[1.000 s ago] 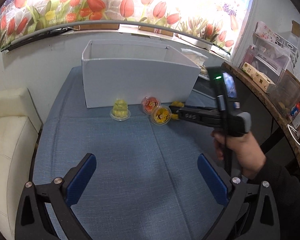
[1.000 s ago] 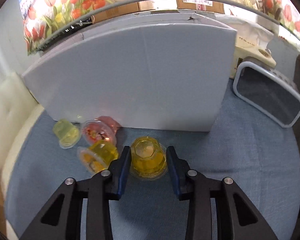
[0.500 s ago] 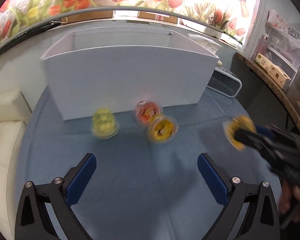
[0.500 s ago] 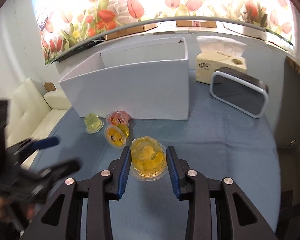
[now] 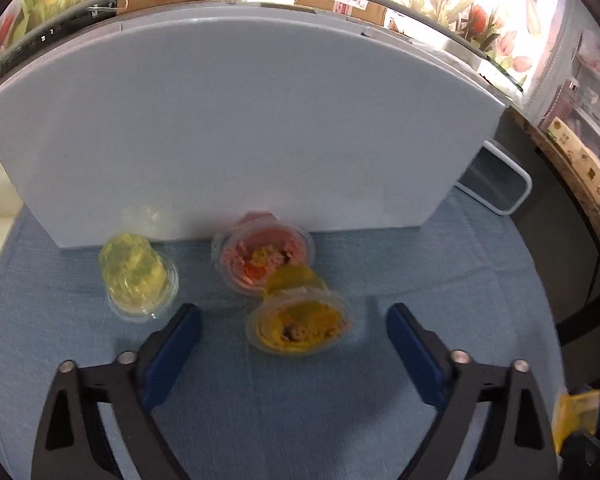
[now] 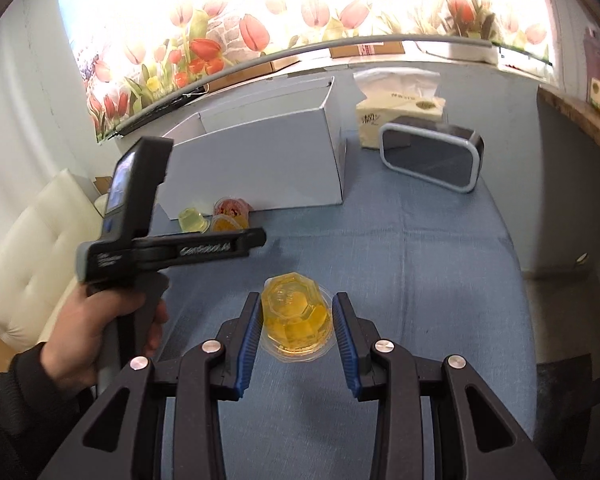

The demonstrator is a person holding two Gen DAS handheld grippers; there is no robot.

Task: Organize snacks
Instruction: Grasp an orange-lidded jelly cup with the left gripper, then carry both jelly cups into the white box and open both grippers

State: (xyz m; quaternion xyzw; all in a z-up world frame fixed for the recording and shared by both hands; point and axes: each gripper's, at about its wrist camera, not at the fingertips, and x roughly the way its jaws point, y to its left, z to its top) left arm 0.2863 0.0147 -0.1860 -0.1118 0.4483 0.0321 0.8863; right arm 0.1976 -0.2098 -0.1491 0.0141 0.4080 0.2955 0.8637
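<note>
Three jelly cups lie on the blue cloth in front of a white box (image 5: 240, 128): a pale yellow cup (image 5: 138, 276) on the left, a red cup (image 5: 264, 256) on its side, and an orange cup (image 5: 300, 328) nearest me. My left gripper (image 5: 292, 312) straddles the orange cup; its jaws are closing and the blue pads (image 5: 176, 336) stand clear of the cup. My right gripper (image 6: 296, 320) is shut on an amber jelly cup (image 6: 294, 312), held above the cloth well back from the box (image 6: 268, 160). In the right wrist view a hand holds the left gripper (image 6: 256, 238).
A tissue box (image 6: 400, 116) and a grey-rimmed black case (image 6: 432, 156) stand right of the white box. A cream sofa (image 6: 28, 248) borders the table's left side, and a wooden shelf (image 5: 580, 160) with small boxes runs along the right.
My left gripper has moved in and down towards the cups, and its jaws have narrowed around the orange one. My right gripper has drawn back from the box with the amber cup.
</note>
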